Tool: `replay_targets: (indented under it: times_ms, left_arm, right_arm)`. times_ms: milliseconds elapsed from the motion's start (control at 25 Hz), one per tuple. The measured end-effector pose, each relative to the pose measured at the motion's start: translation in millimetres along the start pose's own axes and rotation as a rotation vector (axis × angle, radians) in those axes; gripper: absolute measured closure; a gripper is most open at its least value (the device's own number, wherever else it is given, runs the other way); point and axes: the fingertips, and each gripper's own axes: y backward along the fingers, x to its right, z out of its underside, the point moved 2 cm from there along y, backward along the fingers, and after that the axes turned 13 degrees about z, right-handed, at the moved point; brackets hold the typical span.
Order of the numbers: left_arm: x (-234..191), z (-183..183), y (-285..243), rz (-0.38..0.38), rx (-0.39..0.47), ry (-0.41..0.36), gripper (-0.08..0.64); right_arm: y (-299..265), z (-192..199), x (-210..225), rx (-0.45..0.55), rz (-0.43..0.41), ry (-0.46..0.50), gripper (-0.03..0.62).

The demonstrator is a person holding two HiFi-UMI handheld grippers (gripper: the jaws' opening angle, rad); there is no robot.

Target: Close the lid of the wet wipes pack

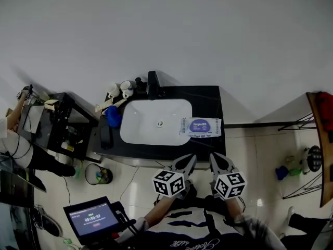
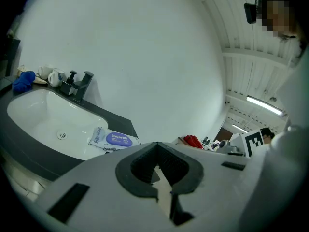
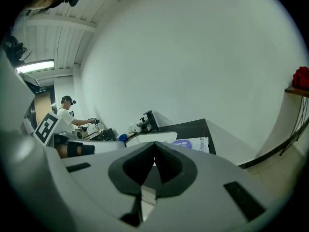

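The wet wipes pack (image 1: 200, 126) is white with a purple oval lid patch. It lies flat on the black counter (image 1: 208, 100), just right of the white basin (image 1: 156, 121). It also shows in the left gripper view as pack (image 2: 113, 139) and in the right gripper view as pack (image 3: 189, 144). Whether its lid is up or down I cannot tell. My left gripper (image 1: 190, 159) and right gripper (image 1: 214, 158) hang side by side in front of the counter's near edge, short of the pack. Both have their jaws together with nothing between them, as the left gripper (image 2: 157, 145) and right gripper (image 3: 154, 144) also show.
A black faucet (image 1: 152, 83), cups (image 1: 119, 89) and a blue cloth (image 1: 113, 116) stand at the basin's back left. A waste bin (image 1: 98, 174) and a tablet screen (image 1: 93, 219) are on the floor side at left. A person (image 1: 10, 134) works at far left. A red thing (image 1: 325, 105) sits on a shelf at right.
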Motion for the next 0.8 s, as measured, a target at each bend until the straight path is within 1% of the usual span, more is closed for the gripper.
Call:
replay_targets:
  times_ms: [120,200,360,480,600,720,800]
  left_arm:
    - [2,0,3,-0.023,0.012,0.010,0.560]
    - [15,10,4,-0.042,0.021,0.010,0.560]
    - [72,50,4,-0.074,0.062,0.017,0.560]
    - [104,77,6,-0.093,0.080,0.039,0.560]
    - [132,104,11,-0.107,0.071,0.050,0.560]
    - [169,130,16,-0.125,0.057,0.041,0.560]
    - [180,139,20,-0.136,0.054,0.034,0.560]
  right_arm:
    - [6,2,-4,-0.016,-0.023,-0.006,0.594]
    - [22,6,-1,-0.020,-0.050,-0.001,0.594]
    - [80,26,20,-0.029,-0.103,0.011,0.594]
    - [108,39,32,-0.048,-0.129,0.017,0.594]
    - [132,52,43,-0.060,-0.144,0.002,0.594]
    - [170,60,52,-0.054,-0.166,-0.017,0.594]
    - [185,65,52,-0.049,-0.181,-0.023,0.594]
